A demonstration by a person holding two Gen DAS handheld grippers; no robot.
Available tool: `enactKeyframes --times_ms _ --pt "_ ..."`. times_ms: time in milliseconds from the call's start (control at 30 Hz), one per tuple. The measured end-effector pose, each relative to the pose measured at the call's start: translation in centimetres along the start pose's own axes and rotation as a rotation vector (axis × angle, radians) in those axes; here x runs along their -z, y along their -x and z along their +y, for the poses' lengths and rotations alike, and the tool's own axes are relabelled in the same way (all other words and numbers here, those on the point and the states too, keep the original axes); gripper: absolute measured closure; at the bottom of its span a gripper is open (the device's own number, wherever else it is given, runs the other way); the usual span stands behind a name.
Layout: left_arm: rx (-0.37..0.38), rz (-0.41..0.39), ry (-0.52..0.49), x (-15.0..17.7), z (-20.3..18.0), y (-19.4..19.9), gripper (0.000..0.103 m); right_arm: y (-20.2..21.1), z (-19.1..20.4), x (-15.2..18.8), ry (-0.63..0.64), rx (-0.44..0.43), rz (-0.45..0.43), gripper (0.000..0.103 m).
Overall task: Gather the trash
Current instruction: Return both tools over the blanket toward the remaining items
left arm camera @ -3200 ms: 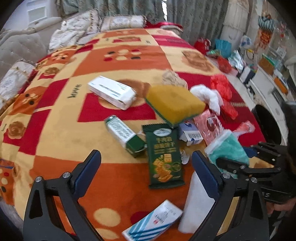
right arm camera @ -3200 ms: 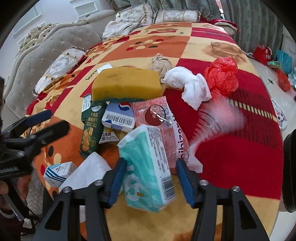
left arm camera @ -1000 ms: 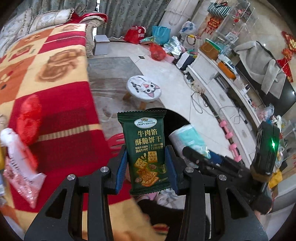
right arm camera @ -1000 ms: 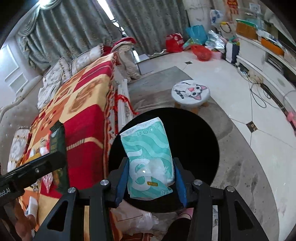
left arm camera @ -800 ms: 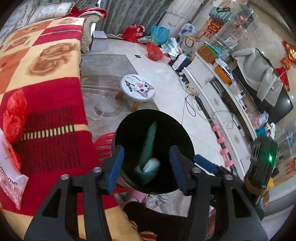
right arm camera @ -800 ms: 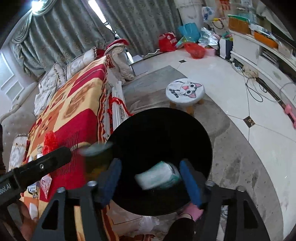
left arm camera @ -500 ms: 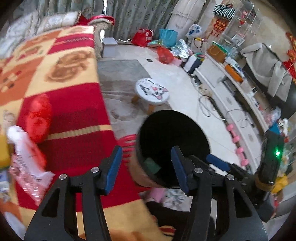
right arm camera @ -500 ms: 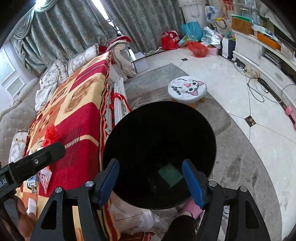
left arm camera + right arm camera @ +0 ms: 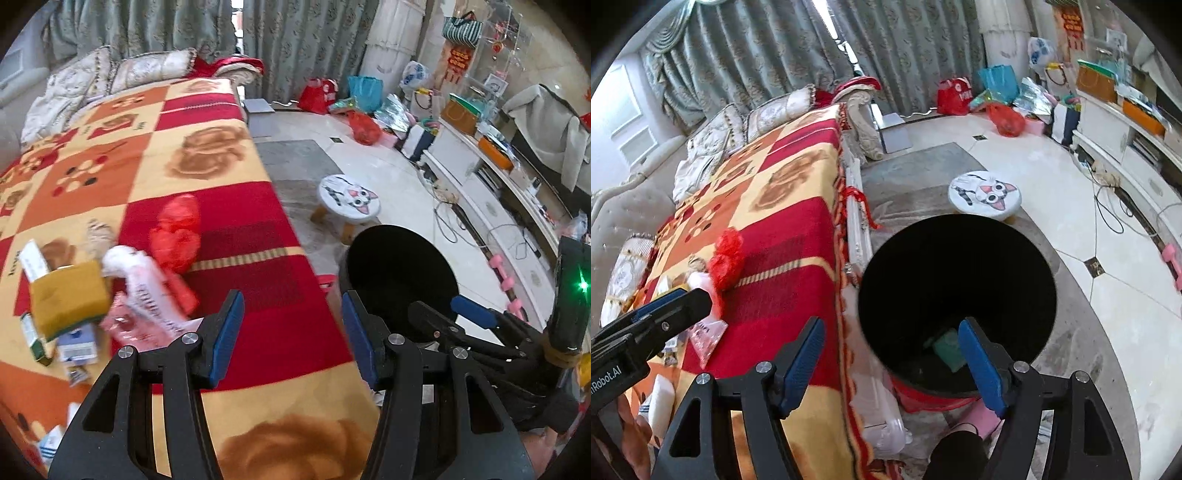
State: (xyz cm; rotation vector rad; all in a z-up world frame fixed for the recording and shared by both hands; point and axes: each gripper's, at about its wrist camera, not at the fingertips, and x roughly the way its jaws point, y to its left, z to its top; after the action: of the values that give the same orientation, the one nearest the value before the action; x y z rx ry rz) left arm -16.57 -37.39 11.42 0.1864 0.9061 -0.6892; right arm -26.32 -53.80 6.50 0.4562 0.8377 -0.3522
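The left gripper [image 9: 291,328] stands released, nothing between its blue pads, over the edge of the red, orange and cream checked blanket [image 9: 207,155]. The right gripper [image 9: 892,354] is likewise empty; its jaws have just been opening wider, and it hangs above the round black bin [image 9: 955,295] on the floor just beside the blanket's fringe. A teal packet [image 9: 947,349] lies at the bottom of the bin.

The remaining trash sits on the blanket, well apart from the bin: a yellow sponge block [image 9: 66,295], a pink printed plastic wrapper [image 9: 147,306], a crumpled red plastic bag [image 9: 177,232], white crumpled tissue [image 9: 118,258] and small cartons [image 9: 77,343] around them.

The pile is crowded and overlapping, so a pinch aimed at one piece may catch its neighbour or drag the loose blanket. The thin wrapper and tissue could slip from the pads on the way across and drop between blanket and bin.
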Motion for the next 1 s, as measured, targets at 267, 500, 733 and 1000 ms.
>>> enactKeyframes --times_ms 267,500,733,1000 --pt "-0.054 -0.040 0.031 1.1 3.6 2.8 0.049 1.1 4.1 0.5 0.056 -0.018 -0.031 0.030" --pt "-0.100 -0.090 0.059 1.9 6.2 5.2 0.049 2.2 7.7 0.5 0.118 -0.042 -0.056 0.029" --pt "-0.145 -0.113 0.075 2.7 8.7 6.7 0.049 2.7 10.9 1.1 0.171 -0.065 -0.063 0.026" --pt "-0.189 -0.133 0.109 4.2 12.0 8.7 0.049 2.5 14.6 2.4 0.236 -0.100 -0.043 0.025"
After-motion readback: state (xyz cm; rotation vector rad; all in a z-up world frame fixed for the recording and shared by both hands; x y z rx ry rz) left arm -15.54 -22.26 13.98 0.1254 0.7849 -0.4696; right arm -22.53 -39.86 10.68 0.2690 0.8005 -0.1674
